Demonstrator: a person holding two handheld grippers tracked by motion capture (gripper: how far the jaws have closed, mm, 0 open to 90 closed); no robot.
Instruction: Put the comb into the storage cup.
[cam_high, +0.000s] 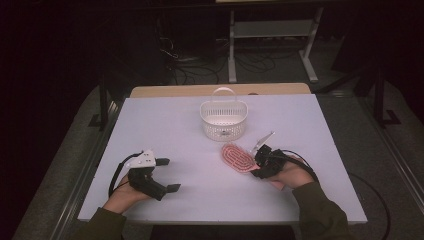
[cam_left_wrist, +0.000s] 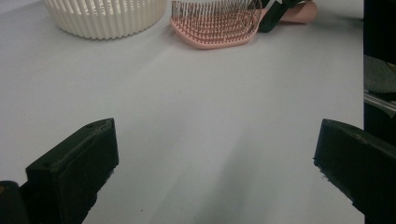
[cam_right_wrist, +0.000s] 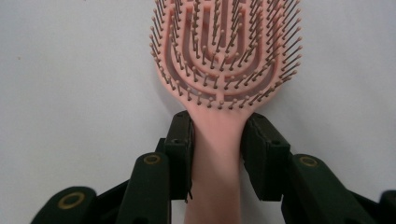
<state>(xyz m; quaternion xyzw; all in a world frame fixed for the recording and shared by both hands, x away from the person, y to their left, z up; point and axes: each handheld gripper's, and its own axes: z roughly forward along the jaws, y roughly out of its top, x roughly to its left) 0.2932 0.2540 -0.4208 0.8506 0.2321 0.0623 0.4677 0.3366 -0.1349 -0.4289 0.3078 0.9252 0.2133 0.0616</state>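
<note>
You are at a white table (cam_high: 165, 125) with a two-jaw claw in each hand. Your right gripper (cam_high: 261, 161) sits toward the right side of the table, and its jaws are pressed against both sides of the handle of a pink hairbrush (cam_high: 236, 158). In the right gripper view the two black jaws clamp the narrow neck of the hairbrush (cam_right_wrist: 219, 70) just below the head, which stretches straight ahead of the claw, bristles facing up, with the table surface behind it. From the high view the brush head lies on the table just ahead and to the left of that claw. A white slatted basket (cam_high: 223, 120) with an upright loop handle stands farther ahead of the right claw, near the brush tip but apart from it. Your left gripper (cam_high: 168, 175) rests low over the table on the left side, well apart from the brush and basket, its jaws spread wide with nothing between them. In the left gripper view the wide-set jaws frame bare table, and far ahead of them you see the basket (cam_left_wrist: 105, 16) at upper left with the hairbrush (cam_left_wrist: 217, 23) just beside it to the right.
</note>
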